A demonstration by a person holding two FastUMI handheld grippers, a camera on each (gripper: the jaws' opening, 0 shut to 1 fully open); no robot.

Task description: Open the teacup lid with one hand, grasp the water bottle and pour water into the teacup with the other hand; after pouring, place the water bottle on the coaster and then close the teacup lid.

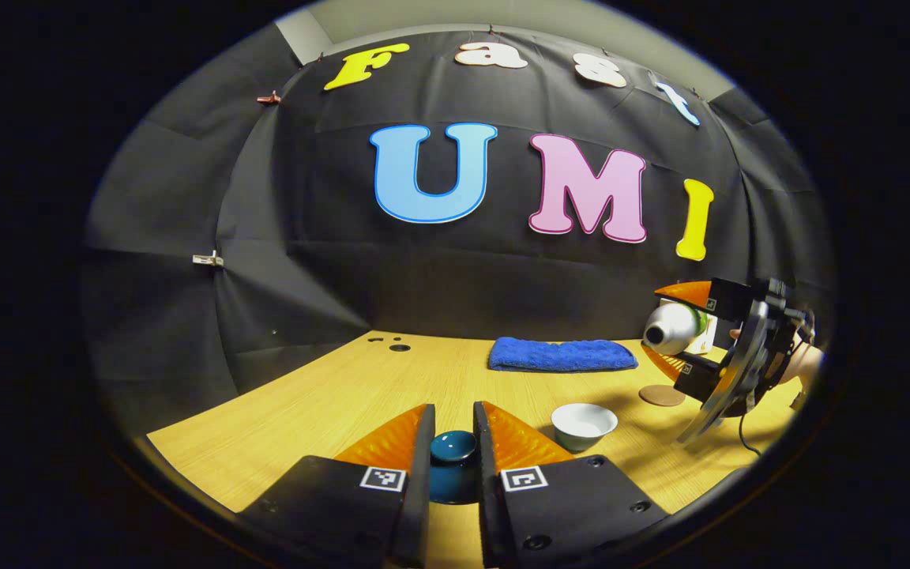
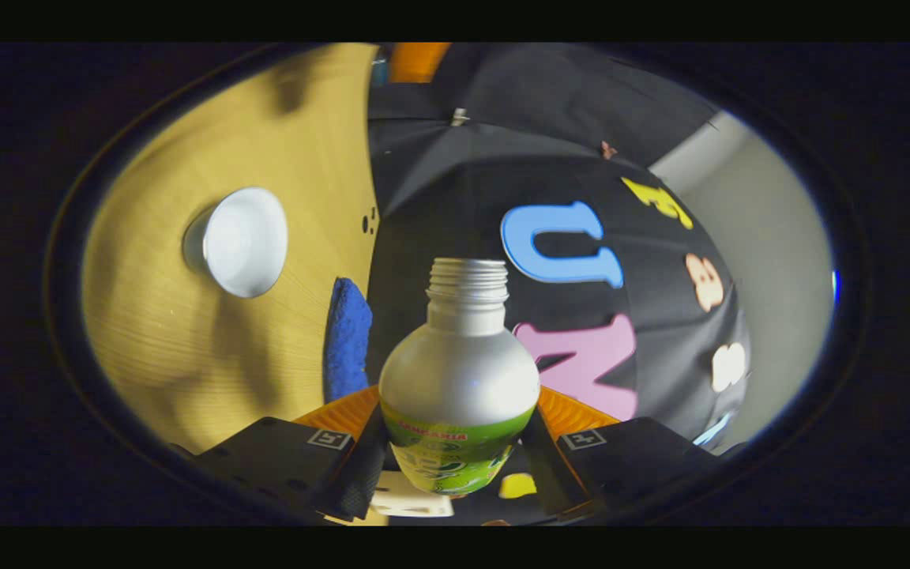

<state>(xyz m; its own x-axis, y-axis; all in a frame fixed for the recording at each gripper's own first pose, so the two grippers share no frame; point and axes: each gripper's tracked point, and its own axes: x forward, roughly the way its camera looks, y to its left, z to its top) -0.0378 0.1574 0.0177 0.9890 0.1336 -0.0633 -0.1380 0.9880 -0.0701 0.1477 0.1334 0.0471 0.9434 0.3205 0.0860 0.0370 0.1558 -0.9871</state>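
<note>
- The left gripper [image 1: 455, 450] has its fingers drawn narrow around the dark teal teacup lid [image 1: 453, 447], one finger pressed on each side of it, above the wooden table [image 1: 329, 403].
- The teacup [image 1: 584, 424], white inside and uncovered, stands on the table just to the right of the held lid; in the right gripper view the same teacup [image 2: 243, 241] shows as a pale open bowl on the table.
- The right gripper [image 2: 459, 442] clamps the water bottle [image 2: 461, 379] by its green-labelled body, both fingers against it; the threaded neck carries no cap.
- Seen from the left gripper view, the water bottle [image 1: 672, 328] is tipped over on its side in the air, mouth turned toward the teacup, above and to the right of it.
- A round brown coaster [image 1: 661, 394] lies on the table right of the teacup, under the bottle.
- A folded blue towel [image 1: 562, 355] lies beyond the teacup, near the wall.
</note>
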